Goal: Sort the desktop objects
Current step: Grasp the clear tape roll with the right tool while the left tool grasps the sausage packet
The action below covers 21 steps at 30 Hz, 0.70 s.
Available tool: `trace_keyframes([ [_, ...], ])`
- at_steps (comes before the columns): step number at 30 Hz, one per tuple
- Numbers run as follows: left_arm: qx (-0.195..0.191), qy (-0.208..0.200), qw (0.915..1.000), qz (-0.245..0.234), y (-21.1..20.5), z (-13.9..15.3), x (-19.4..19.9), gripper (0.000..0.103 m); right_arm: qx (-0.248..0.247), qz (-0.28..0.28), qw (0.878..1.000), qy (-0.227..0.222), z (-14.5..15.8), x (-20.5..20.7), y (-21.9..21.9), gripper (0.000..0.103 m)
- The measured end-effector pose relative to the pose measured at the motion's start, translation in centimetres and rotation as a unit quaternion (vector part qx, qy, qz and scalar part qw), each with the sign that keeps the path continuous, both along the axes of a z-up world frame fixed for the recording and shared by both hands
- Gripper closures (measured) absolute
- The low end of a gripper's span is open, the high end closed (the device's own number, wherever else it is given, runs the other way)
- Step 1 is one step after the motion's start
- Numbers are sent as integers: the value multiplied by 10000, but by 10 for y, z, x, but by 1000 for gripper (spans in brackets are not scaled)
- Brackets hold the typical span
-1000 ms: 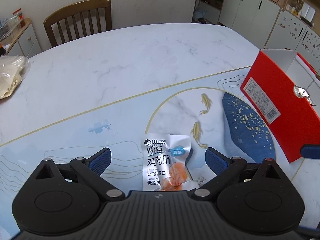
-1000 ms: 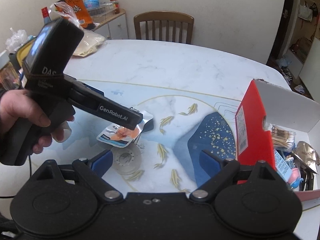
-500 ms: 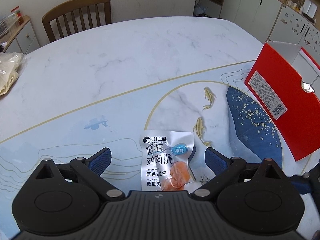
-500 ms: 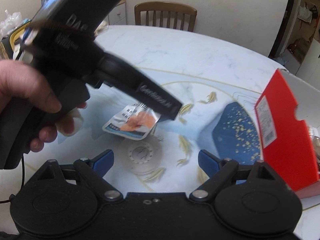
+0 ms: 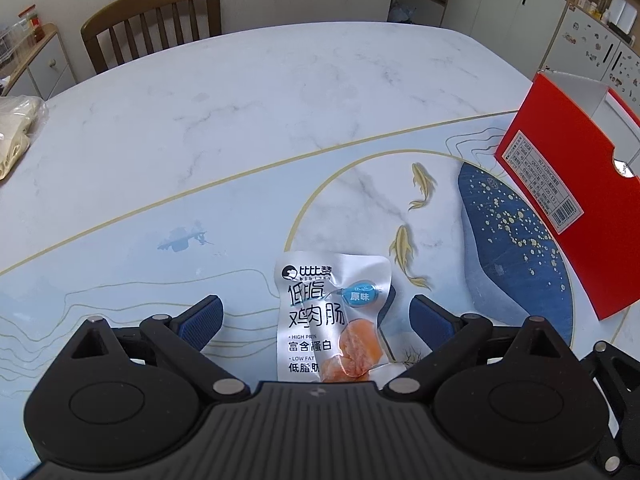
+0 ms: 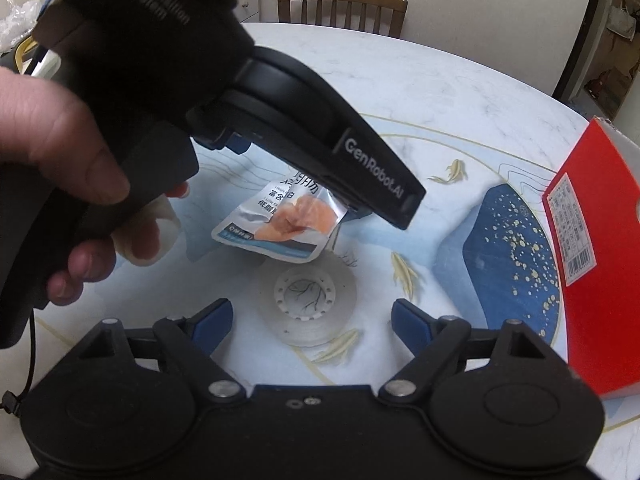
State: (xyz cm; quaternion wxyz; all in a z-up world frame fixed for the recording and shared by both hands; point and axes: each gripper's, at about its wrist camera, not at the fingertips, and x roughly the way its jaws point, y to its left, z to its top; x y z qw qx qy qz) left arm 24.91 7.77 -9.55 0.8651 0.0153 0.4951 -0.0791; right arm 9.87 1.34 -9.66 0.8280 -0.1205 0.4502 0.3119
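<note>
Jaws wide: left gripper [image 5: 316,318] overhangs tape roll [image 6: 307,303].

Likely home dining room — chair [image 5: 156,20], cupboards [image 5: 500,4]

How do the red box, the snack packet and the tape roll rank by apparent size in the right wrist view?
1. Red box, largest, though partly cut off by the frame.
2. Snack packet and tape roll: these look similar; the left gripper covers part of the packet, so I cannot rank them.
</note>
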Motion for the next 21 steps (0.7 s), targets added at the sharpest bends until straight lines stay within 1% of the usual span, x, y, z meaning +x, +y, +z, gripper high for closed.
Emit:
trace_keyframes([
  [9, -46, 138, 9999, -9, -1, -9, 3, 3, -27, 7, 9999, 124, -5, 5, 4, 23],
  [12, -121, 240, 9996, 66, 3, -14, 6, 6, -2, 5, 9999, 164, -6, 6, 4, 25],
  [14, -58, 213, 9997, 59, 2, -14, 7, 6, 0, 24, 9999, 149, -5, 6, 5, 26],
  [17, -65, 210, 9997, 59, 2, -13, 8, 6, 46, 63, 9998, 177, -5, 5, 5, 28],
  [18, -52, 190, 9998, 55, 2, -13, 8, 9, 56, 74, 9998, 178, -4, 5, 5, 29],
  [20, 21, 146, 9999, 43, 1, -12, 9, 13, 66, 103, 9998, 166, -3, 5, 5, 36],
  [21, 40, 127, 9999, 36, 0, -12, 9, 17, 70, 122, 9998, 166, -2, 4, 5, 38],
])
